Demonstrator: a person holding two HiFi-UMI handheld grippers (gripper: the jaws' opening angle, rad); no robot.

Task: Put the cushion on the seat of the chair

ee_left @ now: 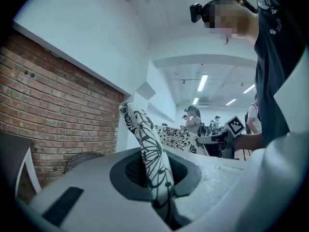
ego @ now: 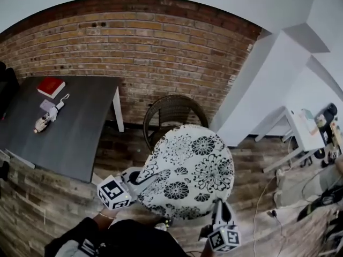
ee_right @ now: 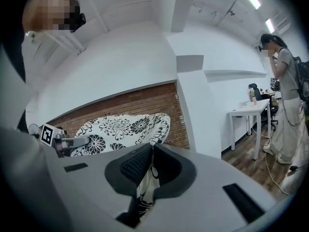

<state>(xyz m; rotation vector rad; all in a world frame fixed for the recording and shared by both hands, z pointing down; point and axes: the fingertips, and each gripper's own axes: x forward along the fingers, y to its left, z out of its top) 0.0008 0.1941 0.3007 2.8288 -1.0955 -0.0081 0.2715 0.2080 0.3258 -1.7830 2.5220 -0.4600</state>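
Carrying: you have the floral cushion (ego: 187,167) up in the air, not yet on the seat, pinched along its near edge by both tools.
Left gripper (ego: 138,180): jaws closed tight on the cushion's near-left rim, with the fabric folded between the pads.
Right gripper (ego: 218,206): jaws clamped on the near-right rim, with the cloth bunched between them.
Wicker chair (ego: 172,107): straight beyond the cushion, by the brick wall (ego: 134,47). Only its curved back shows, and the cushion hides the seat.
Key relation: the cushion lies ahead of both grippers. Its free far edge points at the chair back and its width runs across between your hands.
Nearer hand: your left looks slightly closer to the chair.
Next move, as a judgement: carry it forward and down, keeping both hands level.
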